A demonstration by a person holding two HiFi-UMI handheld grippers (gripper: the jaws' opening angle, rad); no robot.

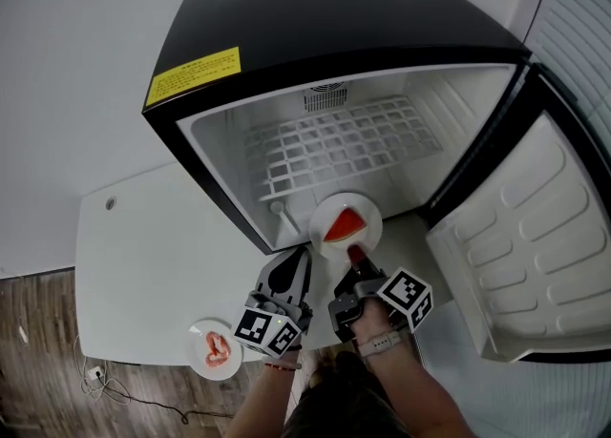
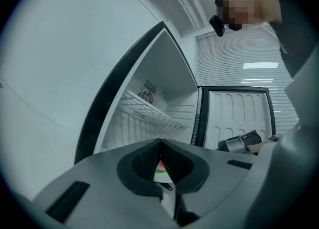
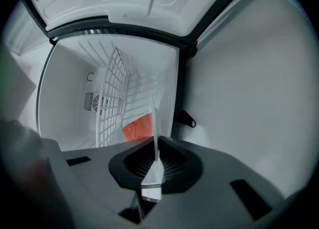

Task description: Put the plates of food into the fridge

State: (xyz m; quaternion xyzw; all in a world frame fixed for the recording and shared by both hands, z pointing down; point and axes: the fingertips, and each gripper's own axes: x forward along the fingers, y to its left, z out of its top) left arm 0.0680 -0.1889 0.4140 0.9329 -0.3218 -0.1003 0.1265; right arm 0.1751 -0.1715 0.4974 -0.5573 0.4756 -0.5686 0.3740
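Observation:
A white plate [image 1: 334, 209] with a red watermelon slice [image 1: 345, 226] hangs at the mouth of the open black fridge [image 1: 286, 16], below its wire shelf [image 1: 334, 140]. My right gripper [image 1: 355, 255] is shut on the plate's near rim. In the right gripper view the plate [image 3: 156, 123] runs edge-on up from the closed jaws [image 3: 155, 165], with the watermelon [image 3: 138, 126] beside it. My left gripper [image 1: 304, 253] is at the plate's left rim; its jaws [image 2: 160, 160] meet, with a white strip of plate [image 2: 167, 193] between them. A second plate [image 1: 214, 347] of red food lies on the table.
The fridge stands on a white table [image 1: 143, 264], its door [image 1: 535, 236] swung open to the right. Under the wire shelf the fridge floor [image 1: 286, 226] is bare white. A wood floor [image 1: 38, 331] with a cable lies at the lower left.

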